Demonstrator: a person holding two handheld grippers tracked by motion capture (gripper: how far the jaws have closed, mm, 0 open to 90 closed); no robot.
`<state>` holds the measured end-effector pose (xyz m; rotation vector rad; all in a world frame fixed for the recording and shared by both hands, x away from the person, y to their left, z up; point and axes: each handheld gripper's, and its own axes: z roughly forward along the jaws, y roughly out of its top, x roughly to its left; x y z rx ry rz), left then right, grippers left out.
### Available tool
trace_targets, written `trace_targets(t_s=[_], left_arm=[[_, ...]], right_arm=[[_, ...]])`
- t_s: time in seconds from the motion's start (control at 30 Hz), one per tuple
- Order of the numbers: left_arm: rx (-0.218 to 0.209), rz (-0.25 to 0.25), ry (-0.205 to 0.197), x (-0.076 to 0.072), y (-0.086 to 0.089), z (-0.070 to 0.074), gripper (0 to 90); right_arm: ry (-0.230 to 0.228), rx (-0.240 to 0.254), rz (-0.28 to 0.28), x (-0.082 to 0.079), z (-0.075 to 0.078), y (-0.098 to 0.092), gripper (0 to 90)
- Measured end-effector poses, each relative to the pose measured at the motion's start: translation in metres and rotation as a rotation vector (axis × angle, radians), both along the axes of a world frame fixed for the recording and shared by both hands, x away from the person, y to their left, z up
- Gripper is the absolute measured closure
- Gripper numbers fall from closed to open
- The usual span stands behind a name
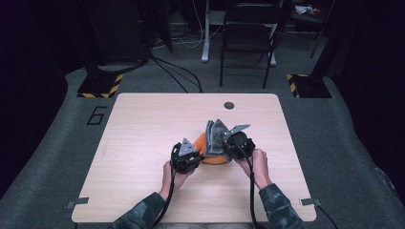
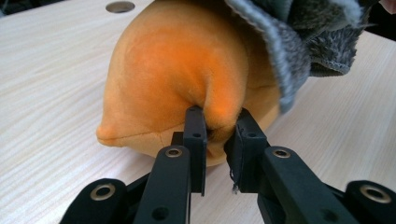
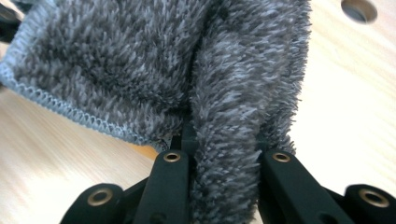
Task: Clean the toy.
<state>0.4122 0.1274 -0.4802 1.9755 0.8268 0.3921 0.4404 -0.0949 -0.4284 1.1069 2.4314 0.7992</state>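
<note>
An orange plush toy (image 2: 187,79) lies near the middle of the bench (image 1: 143,124), a grey fuzzy cloth (image 3: 140,65) draped over it. The left tool (image 2: 218,128) pinches the plush; the right tool (image 3: 224,144) clamps a fold of cloth.

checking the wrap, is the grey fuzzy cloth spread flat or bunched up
Bunched up: the grey fuzzy cloth is gathered into a thick fold between the right gripper's jaws and draped over the orange plush toy.
</note>
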Motion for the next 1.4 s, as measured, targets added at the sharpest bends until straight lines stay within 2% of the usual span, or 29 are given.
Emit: trace_targets(t_s=[0.1, 0.13, 0.27, 0.37, 0.47, 0.5, 0.57, 0.67, 0.8, 0.9, 0.97, 1.03, 1.1, 1.17, 1.23, 1.33, 1.37, 1.4], left_arm=[[0.001, -0.002, 0.003, 0.002, 0.001, 0.0, 77.3], [-0.002, -0.001, 0.004, 0.002, 0.001, -0.001, 77.3], [-0.003, -0.006, 0.008, 0.003, 0.002, -0.001, 77.1], [-0.009, -0.006, 0.023, 0.004, 0.002, -0.002, 76.3], [-0.009, -0.005, 0.025, 0.004, 0.002, -0.003, 76.2], [-0.009, -0.005, 0.027, 0.004, 0.003, -0.003, 76.2], [-0.007, -0.005, 0.022, 0.005, 0.004, -0.003, 76.2], [-0.015, 0.001, 0.024, 0.006, 0.005, -0.004, 76.2], [-0.017, 0.006, 0.028, 0.007, 0.007, -0.004, 75.9], [-0.02, 0.011, 0.029, 0.007, 0.006, -0.005, 75.9], [-0.024, 0.014, 0.031, 0.007, 0.005, -0.005, 75.8], [-0.024, 0.014, 0.03, 0.007, 0.005, -0.005, 75.7], [-0.03, 0.016, 0.03, 0.007, 0.006, -0.004, 73.3], [-0.019, 0.018, 0.02, 0.006, 0.005, -0.002, 64.6], [0.002, 0.028, 0.0, 0.002, 0.002, 0.001, 55.1], [0.028, 0.036, -0.026, -0.002, -0.002, -0.001, 41.8], [0.035, 0.026, -0.023, -0.002, -0.004, -0.003, 42.3], [0.031, 0.027, -0.023, -0.001, -0.006, -0.006, 46.5]], right_arm=[[0.015, -0.006, -0.019, 0.003, -0.006, -0.005, 77.6], [0.039, -0.012, -0.038, 0.006, -0.012, -0.011, 77.6], [0.082, -0.021, -0.084, 0.012, -0.026, -0.021, 77.6], [0.111, -0.027, -0.097, 0.016, -0.04, -0.025, 77.6], [0.134, -0.084, -0.117, 0.018, -0.053, -0.024, 77.6], [0.153, -0.09, -0.119, 0.02, -0.059, -0.024, 77.6], [0.152, -0.092, -0.119, 0.022, -0.064, -0.024, 77.6], [0.167, -0.081, -0.118, 0.022, -0.06, -0.026, 77.6], [0.15, -0.056, -0.12, 0.023, -0.044, -0.032, 77.6], [0.104, 0.0, -0.115, 0.018, -0.02, -0.035, 77.6], [0.061, 0.044, -0.091, 0.013, -0.004, -0.034, 77.6], [0.054, 0.076, -0.055, 0.008, 0.005, -0.028, 77.6], [0.066, 0.058, -0.03, 0.007, 0.002, -0.019, 77.6], [0.078, 0.011, -0.023, 0.009, -0.013, -0.01, 77.7], [0.081, 0.02, -0.037, 0.011, -0.02, -0.011, 77.8], [0.084, 0.035, -0.045, 0.012, -0.019, -0.016, 77.7], [0.085, 0.042, -0.052, 0.013, -0.02, -0.018, 77.7], [0.091, 0.049, -0.05, 0.013, -0.021, -0.018, 77.8]])
